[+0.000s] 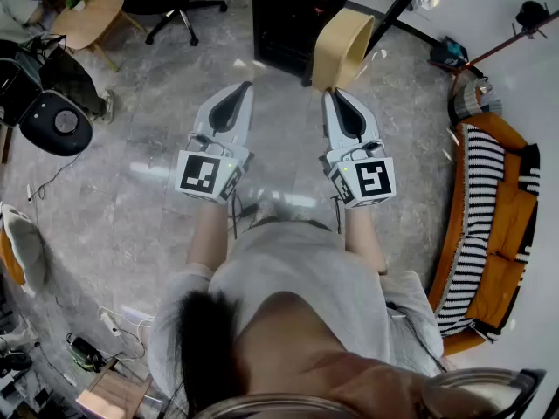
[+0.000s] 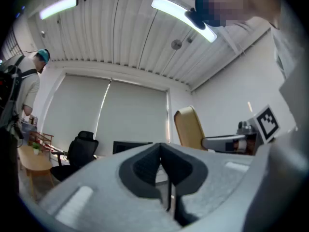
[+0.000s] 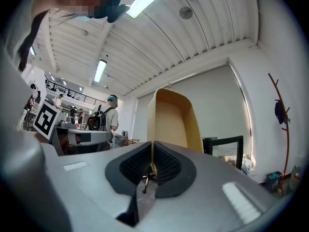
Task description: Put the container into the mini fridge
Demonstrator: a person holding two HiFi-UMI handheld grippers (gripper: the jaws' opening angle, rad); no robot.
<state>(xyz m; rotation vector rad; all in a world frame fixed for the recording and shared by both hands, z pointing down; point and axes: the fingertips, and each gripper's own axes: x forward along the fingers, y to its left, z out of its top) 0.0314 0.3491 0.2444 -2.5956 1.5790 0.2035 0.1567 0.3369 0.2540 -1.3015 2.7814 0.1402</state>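
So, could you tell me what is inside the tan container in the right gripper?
Nothing shows inside the container: only bare tan walls. Its lowest part is hidden behind the fingers of the right gripper.

Both arms were stretched out toward 12 o'clock, side by side. The left claw point(image 1: 242, 92) was pinched closed on nothing, and the right claw point(image 1: 333, 93) clamped the container point(image 1: 342, 49) rim.

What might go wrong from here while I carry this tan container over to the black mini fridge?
1. The right tongs pinch only one thin wall of the tan container, most of which stands beyond the tips, so it may swivel or slip out.
2. The left tongs are shut on nothing, giving no support if it tips.
3. It could clip the black mini fridge on its frame going in.
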